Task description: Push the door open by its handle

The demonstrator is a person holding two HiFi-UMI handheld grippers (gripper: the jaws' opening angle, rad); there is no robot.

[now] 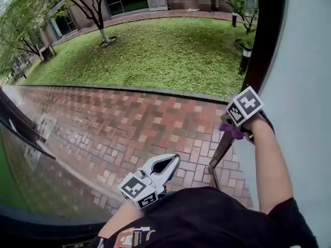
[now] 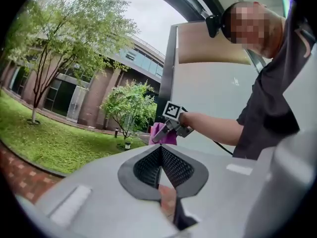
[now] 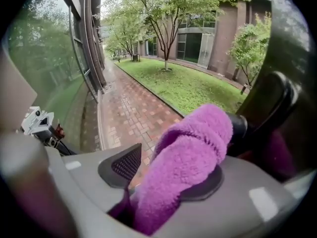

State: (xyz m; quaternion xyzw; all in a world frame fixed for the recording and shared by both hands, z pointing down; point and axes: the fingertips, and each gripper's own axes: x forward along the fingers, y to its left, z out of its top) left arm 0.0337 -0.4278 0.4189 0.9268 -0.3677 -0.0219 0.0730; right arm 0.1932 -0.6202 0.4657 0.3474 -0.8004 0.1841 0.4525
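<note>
Two tools are out, and only the right one is working. The right tool (image 1: 234,127) is clenched on a fluffy purple cloth (image 3: 193,148), and that wad sits against the dark door handle (image 1: 220,151). The left tool (image 2: 159,150) hangs low in front of the person, pads closed together with nothing between them.

The door (image 1: 305,112) stands at the right of the scene, a tall pale panel with a black edge. The brick path (image 1: 129,123) and the lawn (image 1: 155,56) lie open beyond it, so I'd say it is already well into its swing.

I judge the door heavy and stiff, the sort that moves slowly and may push back. The handle looks like a smooth, hard bar that will neither bend nor break. The soft cloth over it could slide, so the push wants to go squarely into the bar, not glance along it. The bar is the place to bear on, not the flat panel.

The right gripper view shows what the others don't: the cloth bunched over the right pad, the left pad bare, and the bar's rounded black end just past the cloth. The head view hides those jaws behind the marker cube (image 1: 244,106), but it alone shows the handle slanting down the door towards the person. The left gripper view gives the side look, with the outstretched arm, cube and cloth set against the pale panel.
</note>
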